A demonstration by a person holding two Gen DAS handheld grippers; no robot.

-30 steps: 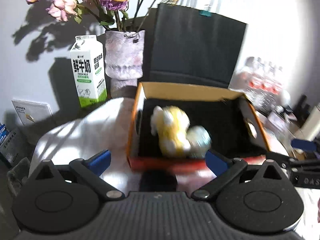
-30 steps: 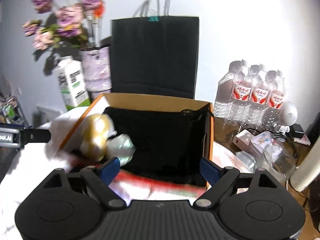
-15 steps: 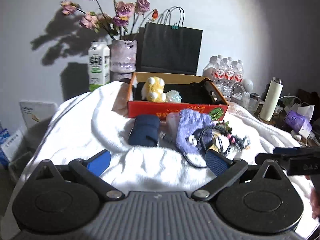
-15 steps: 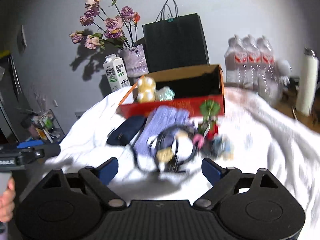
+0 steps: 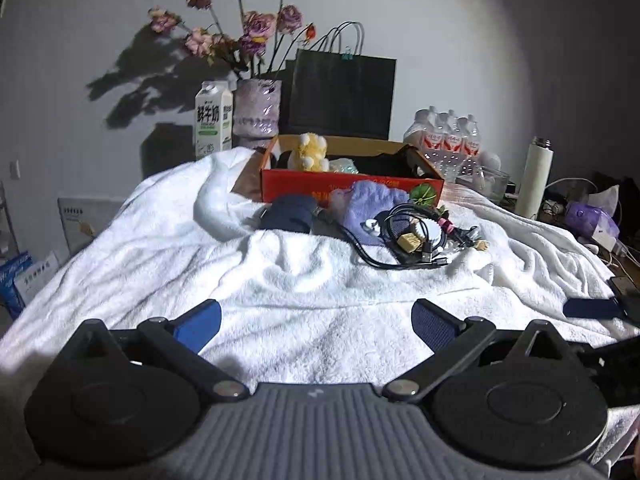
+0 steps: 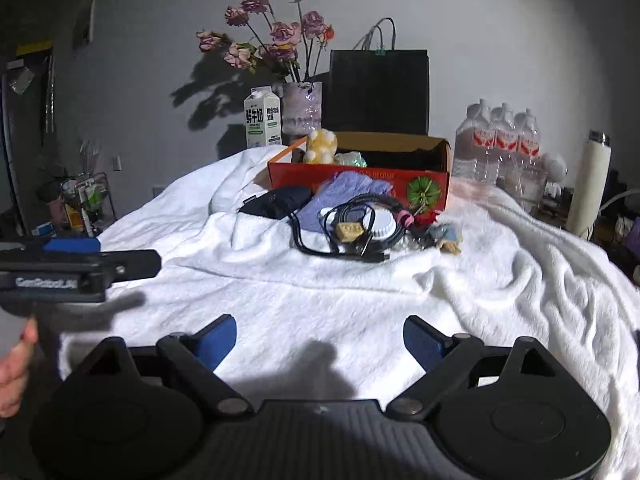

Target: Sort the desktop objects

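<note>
The left gripper (image 5: 316, 326) and right gripper (image 6: 320, 340) are held with fingers spread wide and nothing between them, above a white towel (image 5: 280, 288). Well ahead, a pile is seen on the towel: a black cable (image 6: 340, 236), a purple glove (image 5: 374, 208) and a dark pouch (image 5: 290, 218). Just behind stands a red cardboard box (image 6: 360, 178) containing a yellow plush toy (image 5: 308, 152).
</note>
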